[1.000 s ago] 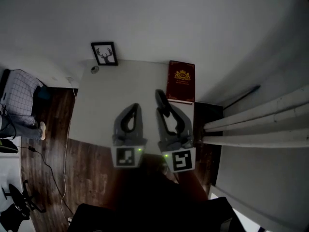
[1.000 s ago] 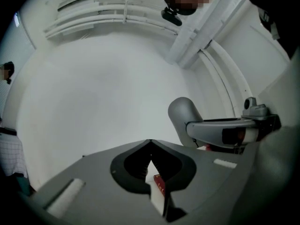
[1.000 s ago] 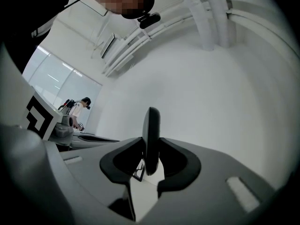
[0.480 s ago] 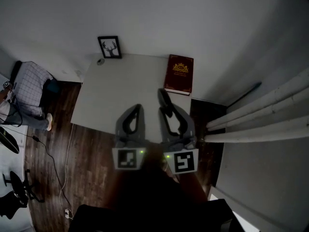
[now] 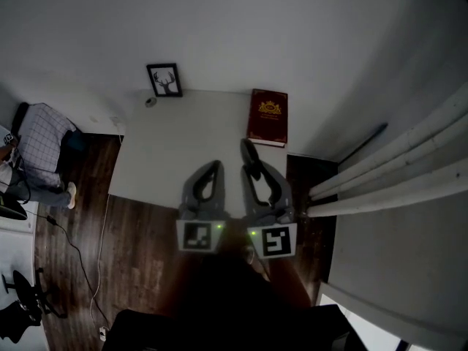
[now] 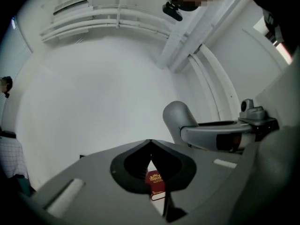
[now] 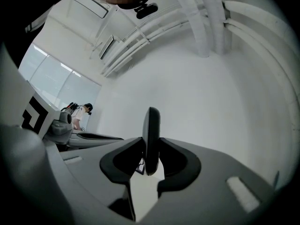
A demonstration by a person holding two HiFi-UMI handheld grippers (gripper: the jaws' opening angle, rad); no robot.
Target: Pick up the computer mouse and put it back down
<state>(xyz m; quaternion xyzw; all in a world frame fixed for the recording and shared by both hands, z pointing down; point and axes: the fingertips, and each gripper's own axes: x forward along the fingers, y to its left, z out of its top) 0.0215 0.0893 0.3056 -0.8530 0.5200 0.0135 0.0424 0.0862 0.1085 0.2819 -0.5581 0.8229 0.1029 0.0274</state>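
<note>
The right gripper (image 7: 151,157) clamps the slim black plastic computer mouse (image 7: 151,125) edgewise by its sides, likely for a secure carry, clear of the white rectangular table (image 5: 183,145) below. The left gripper (image 6: 150,144) alongside is closed, empty.

Camera arrangement: one overhead head view, one close view per tool.
The head view looks steeply down from well above the desk (image 5: 175,145), with the left tool (image 5: 216,164) and right tool (image 5: 252,170) side by side at lower centre. Each tool view rides close behind its own jaws and faces along them toward the white wall (image 6: 93,102). The left tool view shares the red book (image 6: 156,184) with the head view. Each tool view also catches the other tool at one side.
</note>
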